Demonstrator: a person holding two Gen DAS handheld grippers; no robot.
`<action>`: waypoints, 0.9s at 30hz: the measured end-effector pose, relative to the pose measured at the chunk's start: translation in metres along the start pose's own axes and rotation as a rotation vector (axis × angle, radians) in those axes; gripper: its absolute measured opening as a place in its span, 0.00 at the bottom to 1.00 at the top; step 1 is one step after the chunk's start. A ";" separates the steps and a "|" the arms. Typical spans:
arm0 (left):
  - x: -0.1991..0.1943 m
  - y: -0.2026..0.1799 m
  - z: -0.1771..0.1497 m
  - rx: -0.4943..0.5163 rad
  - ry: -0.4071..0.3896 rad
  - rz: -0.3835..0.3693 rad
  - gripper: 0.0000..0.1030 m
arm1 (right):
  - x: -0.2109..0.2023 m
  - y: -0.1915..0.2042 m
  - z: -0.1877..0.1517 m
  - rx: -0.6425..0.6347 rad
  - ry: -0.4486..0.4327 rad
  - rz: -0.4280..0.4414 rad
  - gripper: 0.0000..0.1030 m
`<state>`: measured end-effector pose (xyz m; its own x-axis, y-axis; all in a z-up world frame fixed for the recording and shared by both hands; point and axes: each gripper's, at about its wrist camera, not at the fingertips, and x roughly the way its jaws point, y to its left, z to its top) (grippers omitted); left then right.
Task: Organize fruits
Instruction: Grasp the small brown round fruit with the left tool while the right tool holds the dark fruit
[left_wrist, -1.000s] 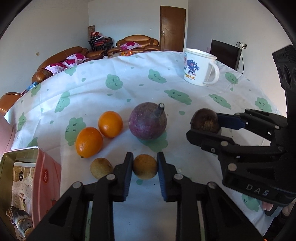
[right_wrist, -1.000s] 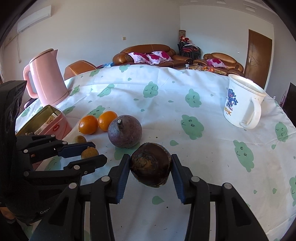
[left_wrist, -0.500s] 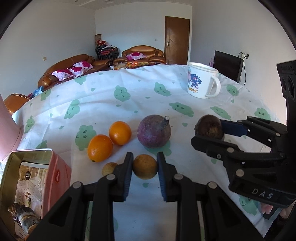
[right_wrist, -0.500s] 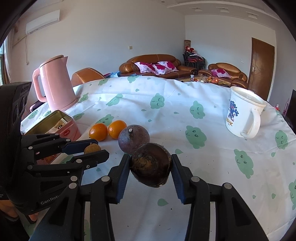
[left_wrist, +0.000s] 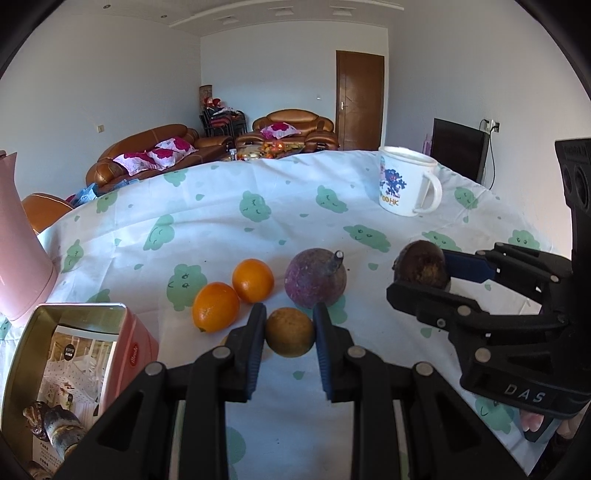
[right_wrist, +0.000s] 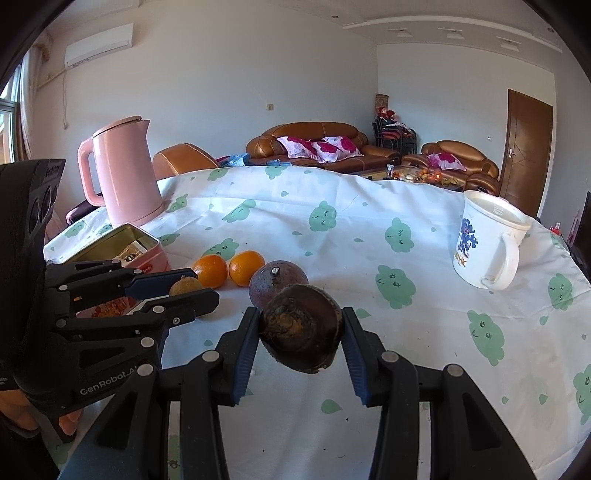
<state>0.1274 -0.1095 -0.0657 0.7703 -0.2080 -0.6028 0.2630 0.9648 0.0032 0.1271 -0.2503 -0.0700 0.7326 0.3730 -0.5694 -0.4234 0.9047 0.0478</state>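
My left gripper (left_wrist: 289, 332) is shut on a small brownish-yellow round fruit (left_wrist: 290, 331), held above the tablecloth. My right gripper (right_wrist: 300, 334) is shut on a dark brown round fruit (right_wrist: 300, 328); the left wrist view shows that dark fruit (left_wrist: 421, 264) to the right. On the cloth lie two oranges (left_wrist: 216, 305) (left_wrist: 253, 280) and a purple fruit with a stem (left_wrist: 316, 277). A second small brown fruit is mostly hidden behind my left finger. The right wrist view shows the left gripper (right_wrist: 188, 290) at the left, beside the oranges (right_wrist: 210, 270).
A white mug (left_wrist: 406, 186) stands at the far right of the table. An open pink tin (left_wrist: 70, 365) with packets sits at the near left, and a pink kettle (right_wrist: 123, 170) stands behind it. Sofas lie beyond the table's far edge.
Both grippers have tilted upward with their fruits, so the table's contents sit lower in the views. The second small brown fruit has slipped behind my left finger. Both grips are unchanged.
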 end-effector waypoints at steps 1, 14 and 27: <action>-0.001 0.000 0.000 0.000 -0.005 0.003 0.26 | -0.001 0.000 0.000 -0.001 -0.004 0.000 0.44; -0.011 0.002 -0.001 -0.011 -0.060 0.024 0.26 | -0.009 0.006 0.000 -0.026 -0.057 0.000 0.44; -0.020 0.003 -0.002 -0.018 -0.106 0.041 0.26 | -0.018 0.009 0.000 -0.041 -0.109 0.004 0.44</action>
<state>0.1113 -0.1022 -0.0556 0.8376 -0.1829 -0.5148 0.2199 0.9755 0.0113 0.1100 -0.2490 -0.0595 0.7835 0.3983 -0.4770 -0.4460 0.8949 0.0148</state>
